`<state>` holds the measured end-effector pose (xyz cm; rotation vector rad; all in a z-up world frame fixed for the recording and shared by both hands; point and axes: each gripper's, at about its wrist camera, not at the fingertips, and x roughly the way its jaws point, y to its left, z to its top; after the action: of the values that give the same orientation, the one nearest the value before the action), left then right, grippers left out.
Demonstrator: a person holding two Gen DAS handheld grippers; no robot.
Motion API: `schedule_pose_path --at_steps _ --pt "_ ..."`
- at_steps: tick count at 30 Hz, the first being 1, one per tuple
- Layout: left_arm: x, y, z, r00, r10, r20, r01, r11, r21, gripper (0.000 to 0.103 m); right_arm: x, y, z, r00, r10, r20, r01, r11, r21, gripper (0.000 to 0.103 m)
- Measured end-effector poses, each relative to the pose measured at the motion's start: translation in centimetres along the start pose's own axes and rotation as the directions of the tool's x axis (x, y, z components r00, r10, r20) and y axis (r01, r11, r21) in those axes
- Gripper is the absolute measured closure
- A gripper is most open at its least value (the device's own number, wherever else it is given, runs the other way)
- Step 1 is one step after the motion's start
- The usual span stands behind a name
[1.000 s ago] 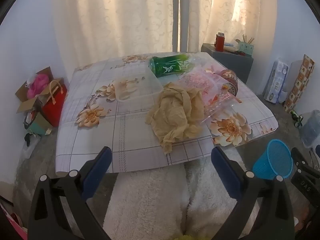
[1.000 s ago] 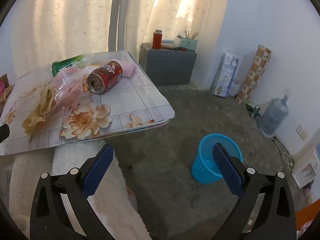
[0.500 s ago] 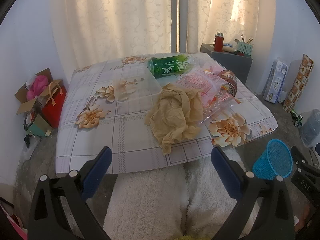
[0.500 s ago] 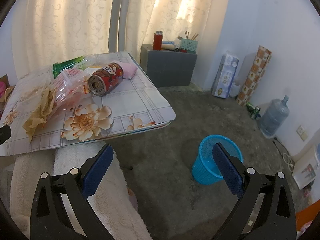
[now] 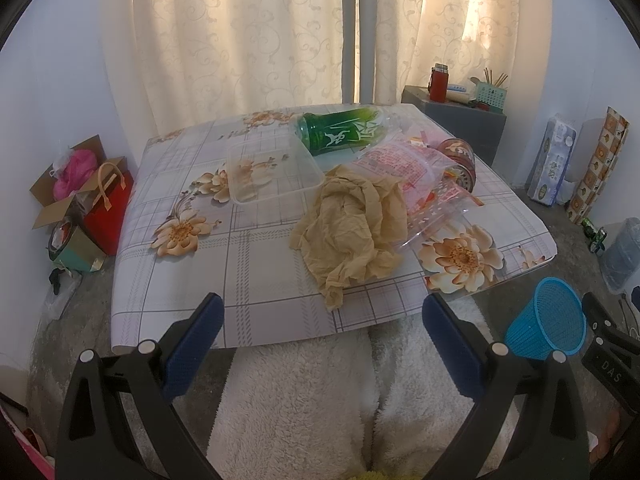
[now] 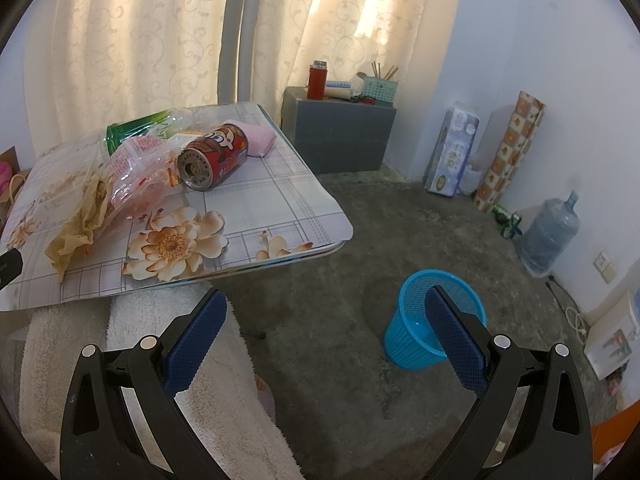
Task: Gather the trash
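Observation:
Trash lies on a floral table [image 5: 192,280]: a crumpled tan paper [image 5: 352,228], a clear plastic box [image 5: 272,174], a green bottle [image 5: 344,132], a pink clear wrapper [image 5: 416,172] and a red can [image 6: 214,156]. A pink sponge [image 6: 260,140] lies behind the can. A blue mesh bin [image 6: 434,324] stands on the floor right of the table; it also shows in the left wrist view [image 5: 546,326]. My left gripper [image 5: 320,328] is open and empty before the table's near edge. My right gripper [image 6: 324,320] is open and empty above the floor near the bin.
White fleece-clad legs [image 5: 320,400] sit under the table's near edge. A grey cabinet [image 6: 340,136] stands behind the table. Paper rolls [image 6: 454,148] and a water jug [image 6: 550,236] line the right wall. Boxes and a red bag [image 5: 108,204] sit at the left.
Both grippers have risen and drawn back slightly, so the table sits a little lower in both views. Both stay open and empty.

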<state>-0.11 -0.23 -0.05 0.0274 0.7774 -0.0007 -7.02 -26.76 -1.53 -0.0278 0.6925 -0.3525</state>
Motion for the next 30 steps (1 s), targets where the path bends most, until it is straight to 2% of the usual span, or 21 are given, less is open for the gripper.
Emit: schedule_pose_path --at_steps 30 --pt "0.28 0.50 0.20 1.000 0.023 -0.010 -0.023 1.000 -0.008 0.006 0.01 0.13 0.06 1.000 0.001 -0.003 -0.001 1.000 0.000 0.008"
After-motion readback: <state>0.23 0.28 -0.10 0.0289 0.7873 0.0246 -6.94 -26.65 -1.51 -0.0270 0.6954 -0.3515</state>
